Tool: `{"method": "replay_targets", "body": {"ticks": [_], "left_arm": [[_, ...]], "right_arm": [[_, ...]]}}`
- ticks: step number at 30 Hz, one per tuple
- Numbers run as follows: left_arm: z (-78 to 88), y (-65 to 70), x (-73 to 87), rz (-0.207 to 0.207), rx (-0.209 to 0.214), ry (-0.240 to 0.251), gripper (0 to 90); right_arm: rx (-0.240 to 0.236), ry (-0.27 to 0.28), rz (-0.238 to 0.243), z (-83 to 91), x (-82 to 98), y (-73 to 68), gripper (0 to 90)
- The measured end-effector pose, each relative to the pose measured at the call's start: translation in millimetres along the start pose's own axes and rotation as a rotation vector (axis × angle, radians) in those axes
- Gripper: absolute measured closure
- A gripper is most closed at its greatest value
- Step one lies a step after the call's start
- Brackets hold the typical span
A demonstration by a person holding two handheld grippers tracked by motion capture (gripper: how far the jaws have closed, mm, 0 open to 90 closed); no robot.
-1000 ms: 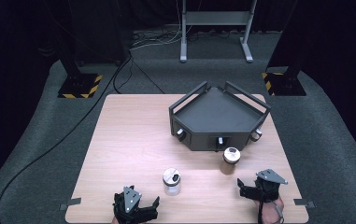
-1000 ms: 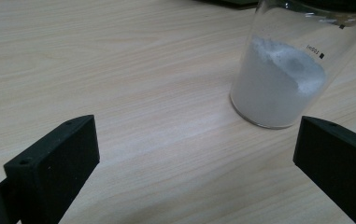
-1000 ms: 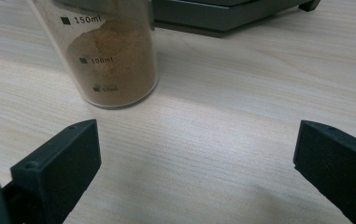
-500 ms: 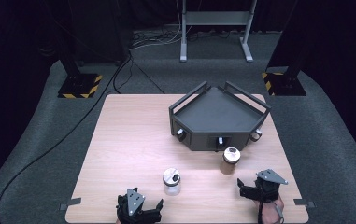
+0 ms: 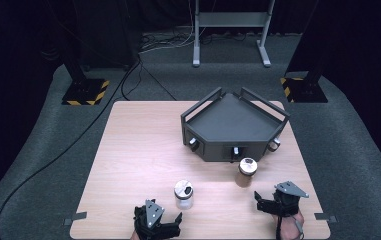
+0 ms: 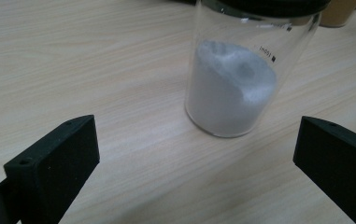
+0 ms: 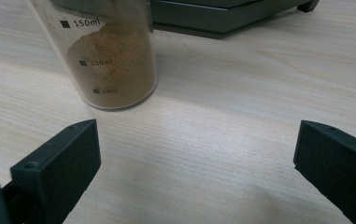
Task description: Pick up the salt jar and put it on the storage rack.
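Note:
A glass jar of white powder [image 5: 183,194] [image 6: 234,88] with a dark lid stands upright near the table's front. My left gripper [image 5: 160,216] [image 6: 192,158] sits just in front and left of it, open, the jar a little beyond the jaws and apart from them. A marked jar of brown powder [image 5: 246,171] [image 7: 112,60] stands further right, close before a dark grey angled tray [image 5: 235,125] [image 7: 222,16]. My right gripper [image 5: 261,203] [image 7: 194,158] is open near the front right corner, the brown jar ahead and to its left.
The wooden table [image 5: 138,150] has bare room on its left half. The tray has raised rails and knobs on its front faces. Beyond the table on the floor are two stands with striped bases [image 5: 85,92] [image 5: 303,87], a cable [image 5: 53,160] and a metal frame [image 5: 230,30].
My left gripper has crept slightly rightwards along the front edge, towards the white jar. The right gripper and both jars have stayed put.

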State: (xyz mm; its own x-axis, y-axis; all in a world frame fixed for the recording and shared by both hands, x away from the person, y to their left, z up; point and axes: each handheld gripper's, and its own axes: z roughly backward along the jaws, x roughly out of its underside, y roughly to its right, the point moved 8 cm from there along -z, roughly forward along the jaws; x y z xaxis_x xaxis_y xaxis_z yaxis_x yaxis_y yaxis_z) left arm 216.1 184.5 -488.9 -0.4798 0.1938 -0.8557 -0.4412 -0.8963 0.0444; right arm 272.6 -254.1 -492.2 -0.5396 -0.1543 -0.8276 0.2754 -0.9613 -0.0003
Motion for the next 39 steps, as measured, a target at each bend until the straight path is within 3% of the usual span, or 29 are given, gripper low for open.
{"method": "replay_targets", "body": {"ticks": [8, 18, 39], "left_arm": [[-16.6, 5.5, -8.6, -0.019, 0.035, -0.004, 0.0], [-31.2, 9.4, -13.1, -0.012, 0.034, 0.024, 0.0], [-51.8, 15.3, -21.3, -0.030, 0.063, 0.012, 0.6]], "right_arm": [[0.000, 0.003, 0.002, 0.3, 0.3, -0.4, 0.0], [-0.008, 0.001, 0.007, 0.1, 0.1, 0.2, 0.0], [-0.019, -0.002, 0.017, -0.2, -0.2, 0.2, 0.0]]}}
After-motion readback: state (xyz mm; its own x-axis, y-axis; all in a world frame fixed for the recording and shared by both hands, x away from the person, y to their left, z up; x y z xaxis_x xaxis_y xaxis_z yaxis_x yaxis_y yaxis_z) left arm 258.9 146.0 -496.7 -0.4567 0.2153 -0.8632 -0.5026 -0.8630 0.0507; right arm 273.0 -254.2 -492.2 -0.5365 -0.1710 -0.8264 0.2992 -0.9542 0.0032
